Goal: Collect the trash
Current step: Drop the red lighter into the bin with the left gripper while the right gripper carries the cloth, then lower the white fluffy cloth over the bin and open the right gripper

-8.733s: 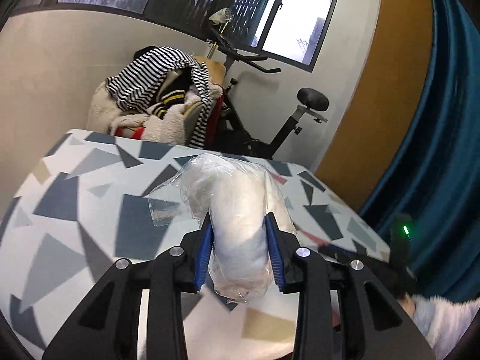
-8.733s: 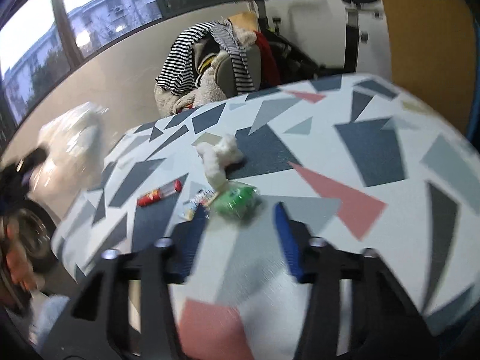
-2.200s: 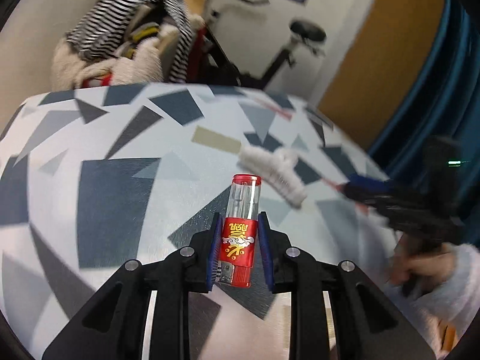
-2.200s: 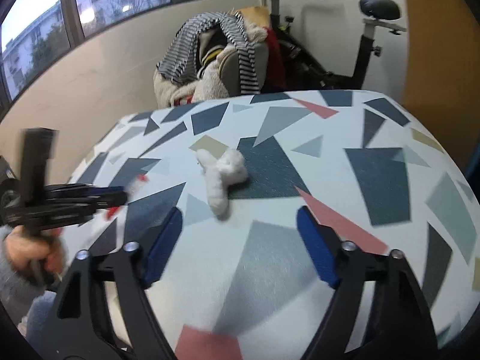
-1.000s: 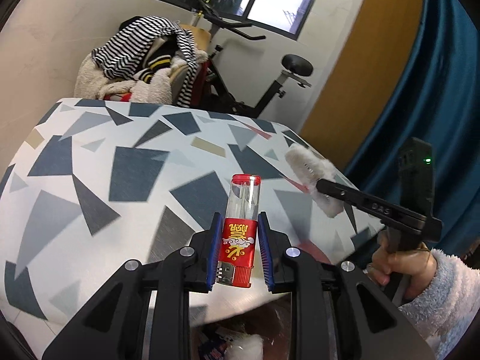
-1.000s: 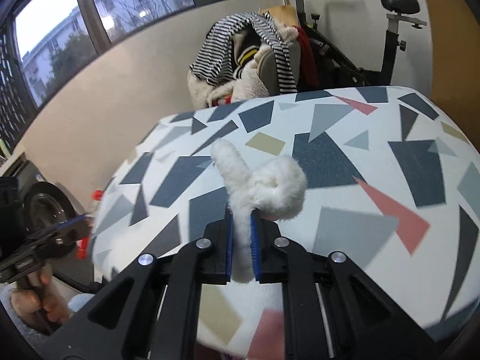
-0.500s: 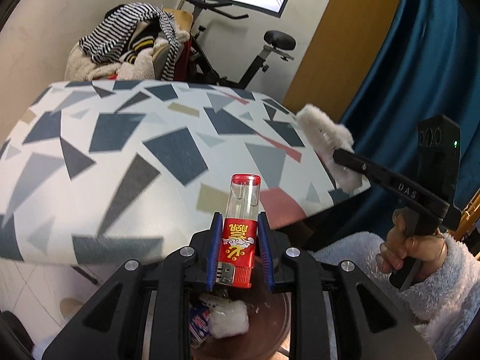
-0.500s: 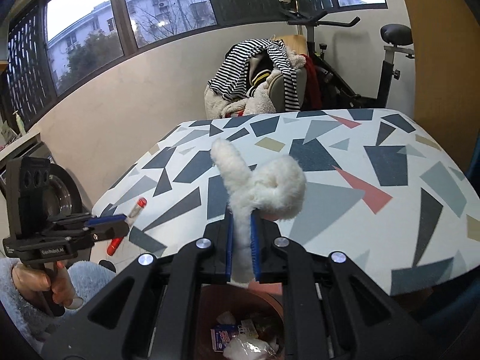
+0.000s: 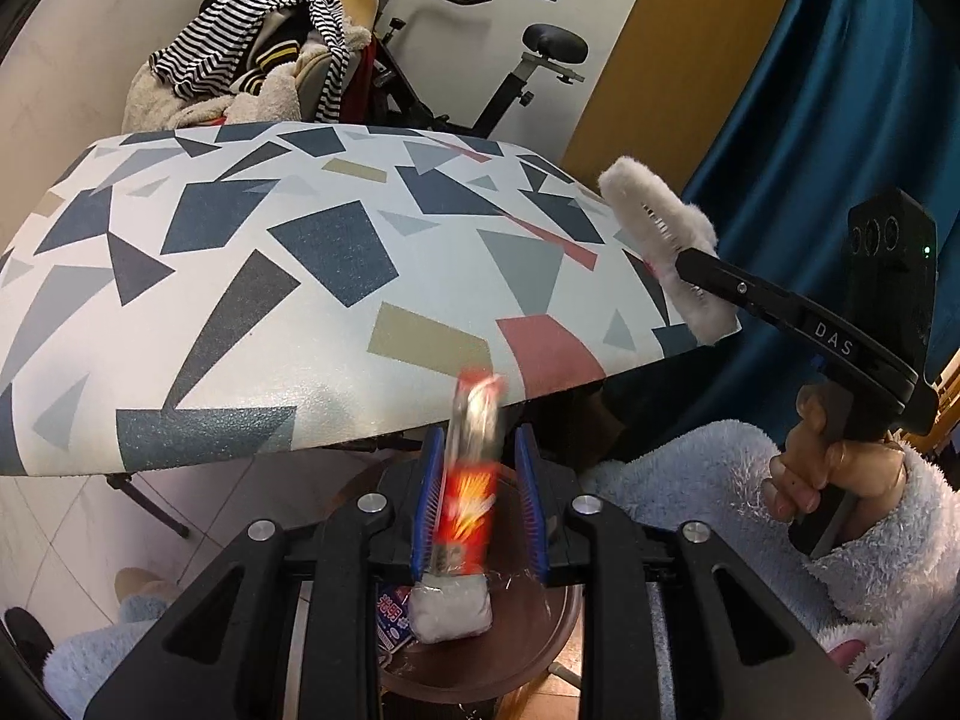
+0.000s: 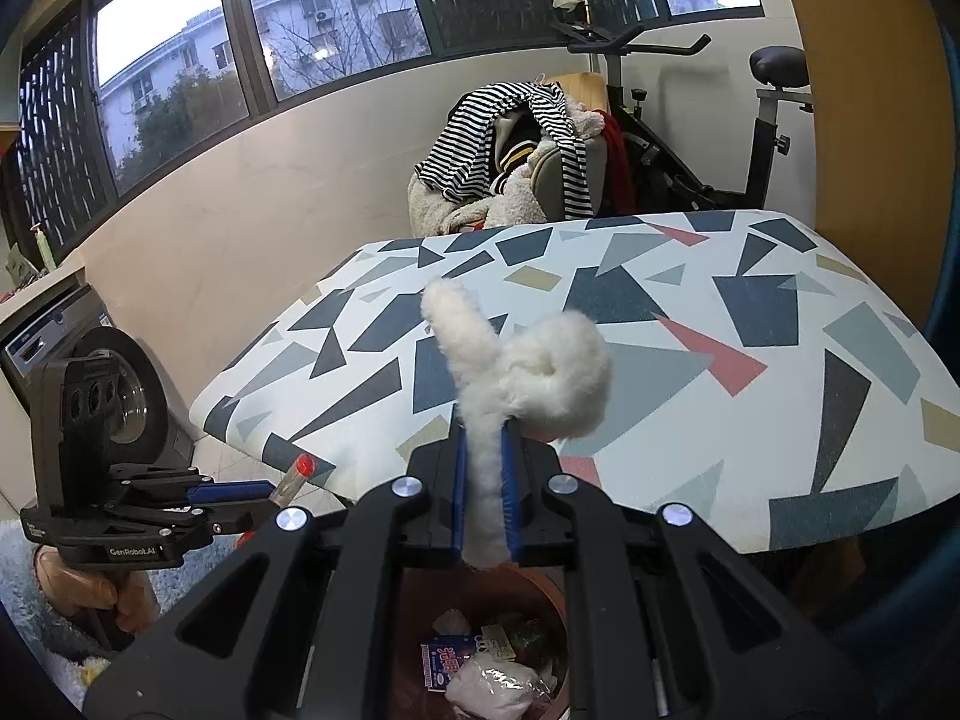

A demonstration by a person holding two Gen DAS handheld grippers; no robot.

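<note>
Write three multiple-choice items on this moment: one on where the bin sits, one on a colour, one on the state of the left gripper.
1. Where is the trash bin?
A. On the table
B. On the floor below both grippers
C. Beside the exercise bike

2. What colour is the fluffy scrap held by the right gripper?
A. White
B. Green
C. Black

3. What is the state of the left gripper?
A. Shut on a plastic bag
B. Open and empty, resting on the table
C. Open, with the red lighter blurred between its fingers

Key: 1 B, both wrist views show the bin under the fingers, by the table edge. 2 A, the fleece pinched in the blue pads is white. 3 C, gaps show on either side of the streaked lighter above the bin.
</note>
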